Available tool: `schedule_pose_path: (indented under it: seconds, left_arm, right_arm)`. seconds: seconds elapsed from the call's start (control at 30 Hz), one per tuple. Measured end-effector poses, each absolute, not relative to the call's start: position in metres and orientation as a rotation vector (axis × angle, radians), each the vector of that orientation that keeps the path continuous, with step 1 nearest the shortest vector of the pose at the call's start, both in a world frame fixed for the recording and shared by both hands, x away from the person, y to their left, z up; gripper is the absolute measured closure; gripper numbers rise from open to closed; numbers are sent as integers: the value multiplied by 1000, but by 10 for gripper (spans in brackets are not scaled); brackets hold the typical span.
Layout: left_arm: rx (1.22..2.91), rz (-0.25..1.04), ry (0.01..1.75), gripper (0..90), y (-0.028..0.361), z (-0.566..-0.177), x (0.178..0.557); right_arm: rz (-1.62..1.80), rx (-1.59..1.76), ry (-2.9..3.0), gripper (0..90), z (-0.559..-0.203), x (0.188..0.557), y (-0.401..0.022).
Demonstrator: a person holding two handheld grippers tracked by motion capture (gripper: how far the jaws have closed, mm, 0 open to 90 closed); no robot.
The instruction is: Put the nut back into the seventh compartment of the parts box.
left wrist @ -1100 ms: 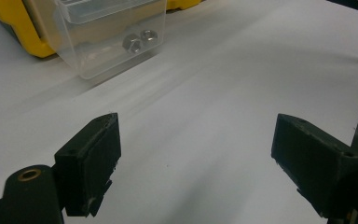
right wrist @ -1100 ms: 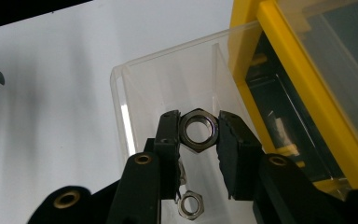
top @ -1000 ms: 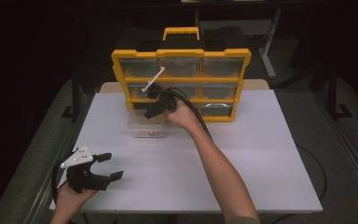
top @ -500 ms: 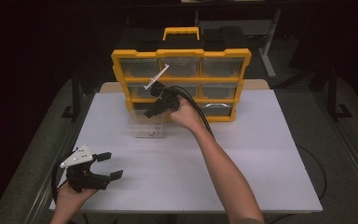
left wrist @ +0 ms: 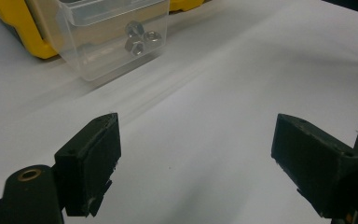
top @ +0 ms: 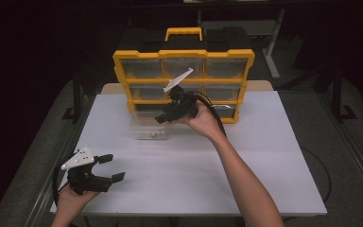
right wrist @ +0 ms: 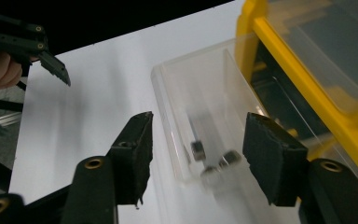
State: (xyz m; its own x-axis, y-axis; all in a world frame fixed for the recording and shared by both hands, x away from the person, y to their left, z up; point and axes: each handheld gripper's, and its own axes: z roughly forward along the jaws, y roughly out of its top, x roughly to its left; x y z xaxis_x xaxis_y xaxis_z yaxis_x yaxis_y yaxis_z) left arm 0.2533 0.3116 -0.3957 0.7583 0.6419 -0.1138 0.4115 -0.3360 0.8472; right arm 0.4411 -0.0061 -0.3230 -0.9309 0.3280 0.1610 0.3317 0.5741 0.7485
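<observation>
Clear plastic drawer [top: 147, 127] sits on the white tabletop [top: 264, 156], pulled out of the yellow organizer [top: 184, 82], which stands upright at the far edge, approx. mid-width. Drawer is just in front of the organizer's lower-left slot, prob. the bay it came from. Few metal hex nuts [left wrist: 140, 38] lie inside it; left gripper view shows them bunched against one wall.

Right gripper [top: 166, 117] hangs just above/beside the drawer, near the organizer front. Its fingers [right wrist: 135, 154] have just been opening: now spread, released, nothing pinched. In the right gripper view the drawer's near wall and the nuts show through the gap, but the pads don't press on it. Looks like the drawer was set down here so it's free of the cabinet & its contents are reachable from above.

Left gripper [top: 108, 166] rests low at the near-left corner of the tabletop, well apart from the drawer. Fingers [left wrist: 91, 163] wide apart, empty, only bare tabletop between them. Prob. parked there to stay out of the right arm's way, aimed toward the drawer.

Next move likely concerns the nuts or drawer; can't tell which.
</observation>
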Motion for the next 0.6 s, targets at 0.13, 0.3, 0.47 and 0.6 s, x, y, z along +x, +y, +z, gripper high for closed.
schedule_pose_path:
  seconds: [0.13, 0.3, 0.47, 0.6]
  left_arm:
    - [1983, 294, 789, 158, 310, -396, 253]
    - [1984, 289, 795, 158, 309, -397, 252]
    - [1987, 292, 794, 158, 309, -398, 253]
    - [1979, 292, 794, 158, 309, -399, 252]
  right_arm:
    - [-1392, -631, -2758, 351, -323, 430, -31]
    - [-1418, -686, -2762, 307, -328, 416, -56]
    - [-1456, -727, -2739, 282, -333, 402, -78]
    - [-1453, -759, -2742, 262, -338, 393, -93]
